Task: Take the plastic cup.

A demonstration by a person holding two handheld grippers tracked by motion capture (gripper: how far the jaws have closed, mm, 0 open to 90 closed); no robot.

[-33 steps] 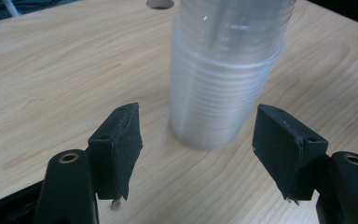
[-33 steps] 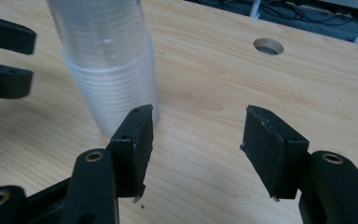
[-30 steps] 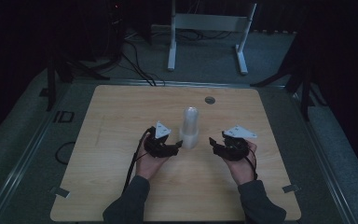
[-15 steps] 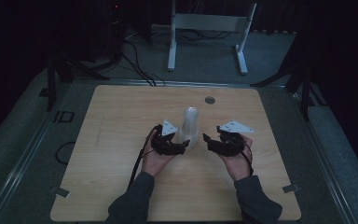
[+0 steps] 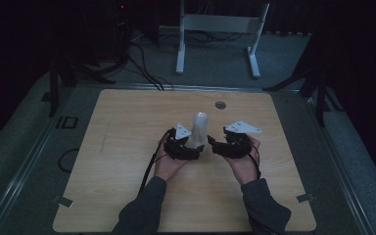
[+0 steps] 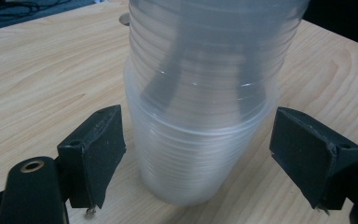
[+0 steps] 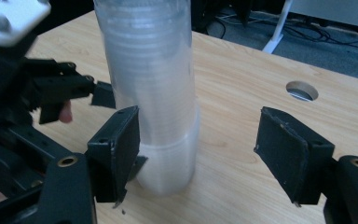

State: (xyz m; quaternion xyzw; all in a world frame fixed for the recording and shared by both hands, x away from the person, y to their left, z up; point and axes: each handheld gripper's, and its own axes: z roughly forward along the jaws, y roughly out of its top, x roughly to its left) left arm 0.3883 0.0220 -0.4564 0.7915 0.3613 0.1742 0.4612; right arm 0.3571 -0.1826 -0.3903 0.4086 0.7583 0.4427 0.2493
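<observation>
A tall stack of clear plastic cups (image 5: pixel 200 128) stands upside down on the wooden table (image 5: pixel 127 132), near its middle. My left gripper (image 5: pixel 192 148) is at the foot of the stack from the left. In the left gripper view its jaws (image 6: pixel 200 158) straddle the lowest cup (image 6: pixel 196 154) with both pads clear of it; they have just been opening. My right gripper (image 5: pixel 213 145) comes in from the right. Its jaws (image 7: pixel 204 151) have also just been opening, with the stack (image 7: pixel 149 70) just in front of the left pad (image 7: pixel 119 149), untouched.
A round cable hole (image 5: pixel 220 105) lies in the table behind the stack. A white metal stand (image 5: pixel 220 24) and cables (image 5: pixel 142 63) sit on the floor beyond the far edge. Bare wood spreads to both sides of the hands.
Both hands have moved inward to the stack, the left from the left and the right from the right. Both pairs of jaws have opened wider around its base.
</observation>
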